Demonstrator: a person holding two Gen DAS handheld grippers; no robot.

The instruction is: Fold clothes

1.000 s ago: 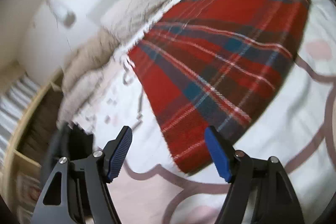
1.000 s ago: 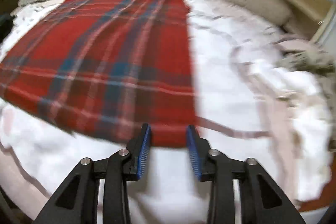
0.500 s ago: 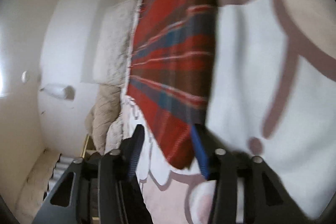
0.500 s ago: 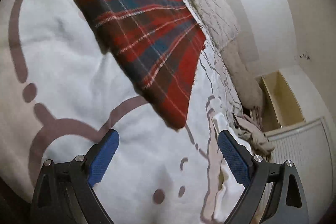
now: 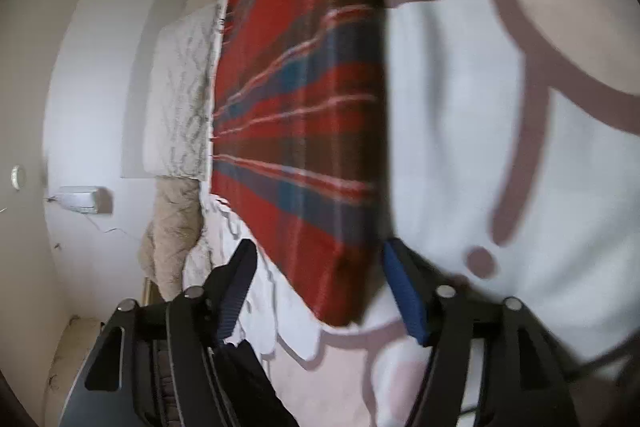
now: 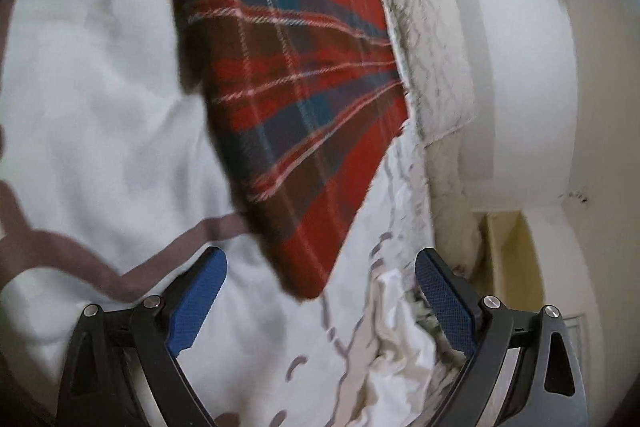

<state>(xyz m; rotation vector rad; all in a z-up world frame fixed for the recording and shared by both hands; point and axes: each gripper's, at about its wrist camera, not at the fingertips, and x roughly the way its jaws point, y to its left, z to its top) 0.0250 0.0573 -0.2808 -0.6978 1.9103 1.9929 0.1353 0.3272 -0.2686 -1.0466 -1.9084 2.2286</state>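
- Your left gripper (image 5: 320,291) was rolled onto its side, its jaws opening, with the near corner of the red plaid cloth (image 5: 304,131) lying between them; the blue pads (image 5: 404,299) did not press on the fabric.
- Your right gripper (image 6: 320,291) stood with its jaws spread wide, holding nothing; the other near corner of the red plaid cloth (image 6: 296,99) sat just ahead of the gap, apart from either pad.
- The cloth lay spread flat on the white bedspread (image 5: 460,147), which carried a brownish line drawing and pink patches.
- Along the cloth's far edge you had a white quilted pillow (image 6: 432,59) and, beside it, a beige pillow (image 5: 176,235) against the wall (image 5: 92,87).
- A crumpled white garment (image 6: 396,347) lay by your right gripper's outer finger, at the bed's edge.
- Both views were blurred, so the weave and the cloth's folded layers could not be made out.
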